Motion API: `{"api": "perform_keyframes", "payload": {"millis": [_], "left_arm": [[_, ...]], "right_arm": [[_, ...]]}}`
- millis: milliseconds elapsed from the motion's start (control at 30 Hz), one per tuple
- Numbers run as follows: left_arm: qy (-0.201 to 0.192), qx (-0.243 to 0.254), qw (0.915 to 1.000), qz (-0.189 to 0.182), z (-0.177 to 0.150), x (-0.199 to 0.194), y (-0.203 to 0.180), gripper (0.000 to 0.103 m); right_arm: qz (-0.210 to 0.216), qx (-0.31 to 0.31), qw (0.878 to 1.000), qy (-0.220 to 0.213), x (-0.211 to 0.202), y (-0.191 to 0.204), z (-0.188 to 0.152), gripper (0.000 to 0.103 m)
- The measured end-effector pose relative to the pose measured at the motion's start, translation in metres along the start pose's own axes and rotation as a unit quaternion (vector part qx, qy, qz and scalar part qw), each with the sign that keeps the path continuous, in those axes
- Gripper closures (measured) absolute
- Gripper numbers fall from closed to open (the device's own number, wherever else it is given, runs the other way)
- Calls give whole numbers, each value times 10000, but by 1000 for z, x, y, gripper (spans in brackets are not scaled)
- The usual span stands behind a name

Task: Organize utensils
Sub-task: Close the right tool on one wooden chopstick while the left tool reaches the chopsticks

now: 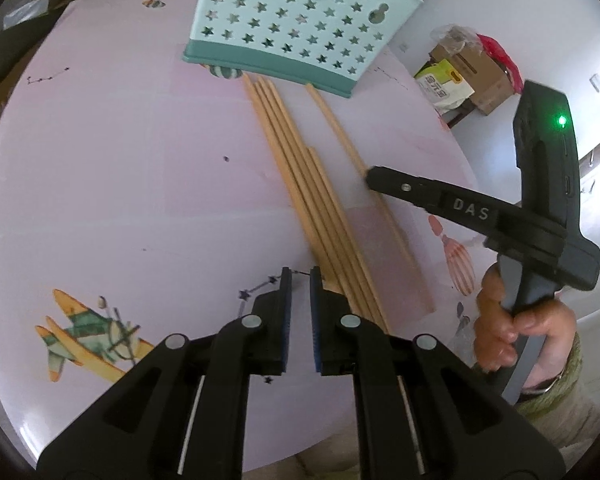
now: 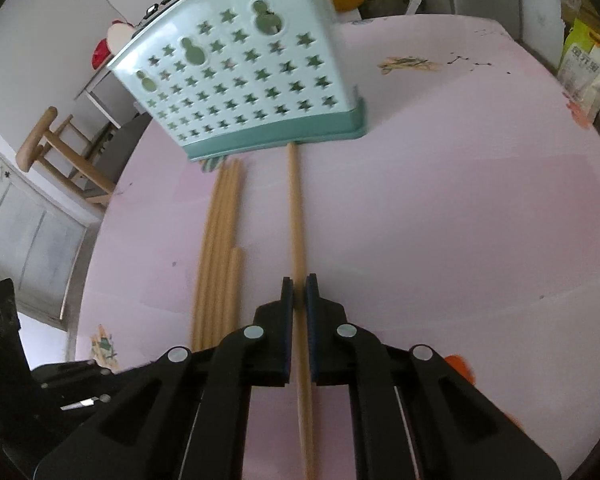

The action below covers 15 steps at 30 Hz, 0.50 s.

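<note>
Several wooden chopsticks (image 1: 300, 176) lie side by side on the pink table (image 1: 120, 200), pointing at a light-blue utensil holder (image 1: 296, 20) with star-shaped holes. One single chopstick (image 2: 296, 216) lies apart to their right. My right gripper (image 2: 299, 284) is closed around this single chopstick, which runs between the pads. It also shows in the left wrist view (image 1: 370, 178) at the chopstick. My left gripper (image 1: 301, 276) hovers over the near end of the bundle, slightly open, holding nothing. The bundle (image 2: 220, 248) and the holder (image 2: 244, 80) also show in the right wrist view.
The table carries printed pictures, an aeroplane (image 1: 84, 332) among them. A cardboard box (image 1: 476, 76) and a bag (image 1: 444, 88) stand beyond the table's far right edge. A wooden stool (image 2: 56, 148) stands left of the table.
</note>
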<state>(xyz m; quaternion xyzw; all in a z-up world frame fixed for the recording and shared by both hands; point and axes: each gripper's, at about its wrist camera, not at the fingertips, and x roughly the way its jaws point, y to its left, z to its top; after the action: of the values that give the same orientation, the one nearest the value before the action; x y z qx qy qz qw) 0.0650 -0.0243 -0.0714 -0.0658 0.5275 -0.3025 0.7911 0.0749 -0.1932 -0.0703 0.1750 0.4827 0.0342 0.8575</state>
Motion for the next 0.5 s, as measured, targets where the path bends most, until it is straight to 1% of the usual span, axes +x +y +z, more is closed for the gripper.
{"api": "perform_keyframes", "payload": {"millis": [33,133,200,267,367,500], "left_arm": [[-36,-10,10000,6,1,-2,3,85],[-155,-67,9999,18,7,-5,7,74],[-278,-29,9996,12,14,-5,5,73],[-343,17,9994,94,20,-3,5,72],[-374,53,9989,264,28,6,5,72],[-473,244,9972,522,32,10,-1,72]], "right_arm": [[-31,-2,10000,-9,-1,-2,0,96],[-53,0,10000,-27,-5,-10,0,96],[-51,-11,10000,-41,-5,-11,-1,96],[-67,-26,10000,-52,-5,-10,-2,96],[-120,-91,9999,-69,-5,-9,-2,96],[-103,-116,9998,-77,-3,-8,-2,96]]}}
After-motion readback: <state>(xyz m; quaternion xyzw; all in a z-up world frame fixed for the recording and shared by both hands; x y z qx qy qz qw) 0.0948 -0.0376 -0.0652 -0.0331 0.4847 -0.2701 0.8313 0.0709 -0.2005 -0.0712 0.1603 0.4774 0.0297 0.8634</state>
